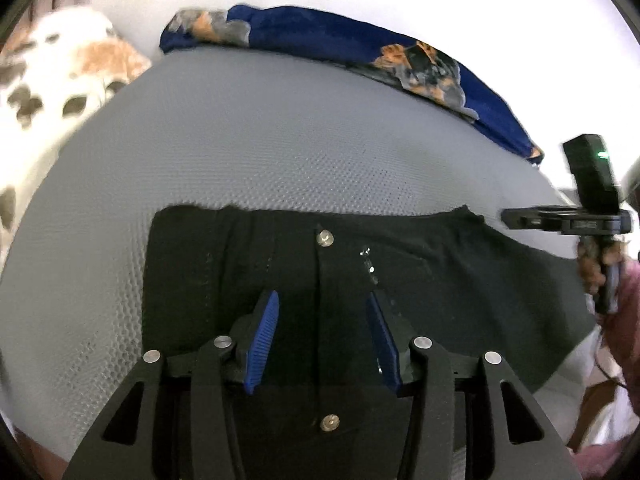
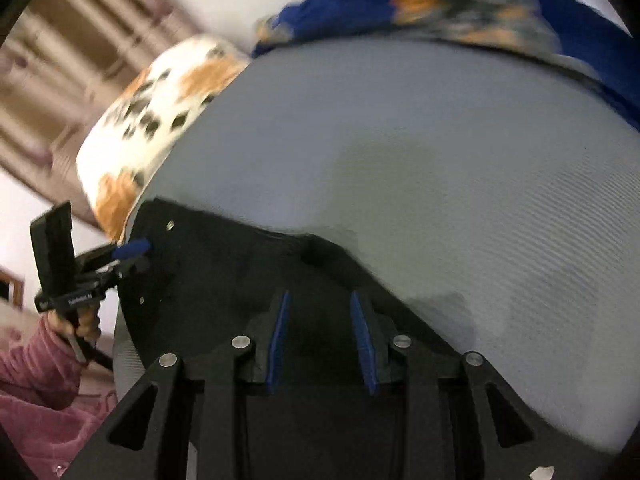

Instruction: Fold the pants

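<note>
Black pants (image 1: 420,272) lie flat on a grey textured mat (image 1: 260,140), waistband toward the far side, with a metal button (image 1: 324,237) at the fly. My left gripper (image 1: 322,300) is open, hovering just above the fly below the button. In the right wrist view the pants (image 2: 240,280) spread across the mat (image 2: 440,180). My right gripper (image 2: 320,300) is open over the pants' right edge. The left gripper also shows in the right wrist view (image 2: 132,250), and the right gripper's body in the left wrist view (image 1: 592,216).
A blue patterned cloth (image 1: 360,40) lies along the mat's far edge. A white cloth with brown and grey spots (image 1: 60,72) sits at the far left. The person's pink sleeve (image 2: 36,380) is at the lower left of the right wrist view.
</note>
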{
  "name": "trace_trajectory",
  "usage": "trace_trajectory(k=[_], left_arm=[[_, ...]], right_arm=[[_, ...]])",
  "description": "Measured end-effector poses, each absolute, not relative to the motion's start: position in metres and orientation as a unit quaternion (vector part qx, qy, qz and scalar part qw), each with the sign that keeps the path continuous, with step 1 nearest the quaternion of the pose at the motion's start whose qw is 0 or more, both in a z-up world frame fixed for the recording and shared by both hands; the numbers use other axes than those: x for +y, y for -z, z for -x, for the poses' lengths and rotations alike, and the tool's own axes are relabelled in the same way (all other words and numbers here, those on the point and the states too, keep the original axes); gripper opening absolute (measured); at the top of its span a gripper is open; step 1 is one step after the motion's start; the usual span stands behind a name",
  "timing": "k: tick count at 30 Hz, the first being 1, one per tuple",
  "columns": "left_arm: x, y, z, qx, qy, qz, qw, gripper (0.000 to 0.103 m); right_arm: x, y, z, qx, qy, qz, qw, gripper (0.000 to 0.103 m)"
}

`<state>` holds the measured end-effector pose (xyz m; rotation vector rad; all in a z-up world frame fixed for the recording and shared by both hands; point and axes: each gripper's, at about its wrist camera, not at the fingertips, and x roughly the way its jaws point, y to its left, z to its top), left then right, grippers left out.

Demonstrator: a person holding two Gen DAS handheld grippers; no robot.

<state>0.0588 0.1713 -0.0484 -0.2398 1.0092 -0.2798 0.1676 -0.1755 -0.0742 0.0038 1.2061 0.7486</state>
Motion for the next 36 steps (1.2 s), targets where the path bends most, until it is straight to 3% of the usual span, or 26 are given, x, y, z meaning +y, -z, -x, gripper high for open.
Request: trace_trajectory(k=[10, 12, 25, 28, 32, 36], left_arm=[[0.185, 0.061, -0.056, 0.476, 0.162, 0.135, 0.854, 0.047], [0.188, 0.063, -0.057, 0.476, 0.17, 0.137, 0.852, 0.047], [0.191, 0.067, -0.055, 0.475, 0.177, 0.14, 0.851, 0.047], [0.188, 0.067, -0.056, 0.475, 0.175, 0.129, 0.853, 0.047], [0.177, 0.062, -0.055, 0.483, 0.16, 0.102, 0.855, 0.047], [0.156, 0.048, -0.049, 0.471, 0.178, 0.075, 0.861, 0.048]], right_arm=[[-0.137, 0.092, -0.176, 0.588, -0.367, 0.052, 0.719, 0.031], [-0.138, 0.092, -0.182, 0.583, -0.356, 0.04, 0.729, 0.013], [-0.13, 0.105, -0.191, 0.567, -0.291, 0.05, 0.769, 0.005], [-0.132, 0.105, -0.19, 0.561, -0.293, 0.043, 0.773, 0.007], [-0.139, 0.089, -0.182, 0.537, -0.276, 0.022, 0.797, 0.026], [-0.156, 0.059, -0.162, 0.497, -0.259, -0.003, 0.828, 0.031]])
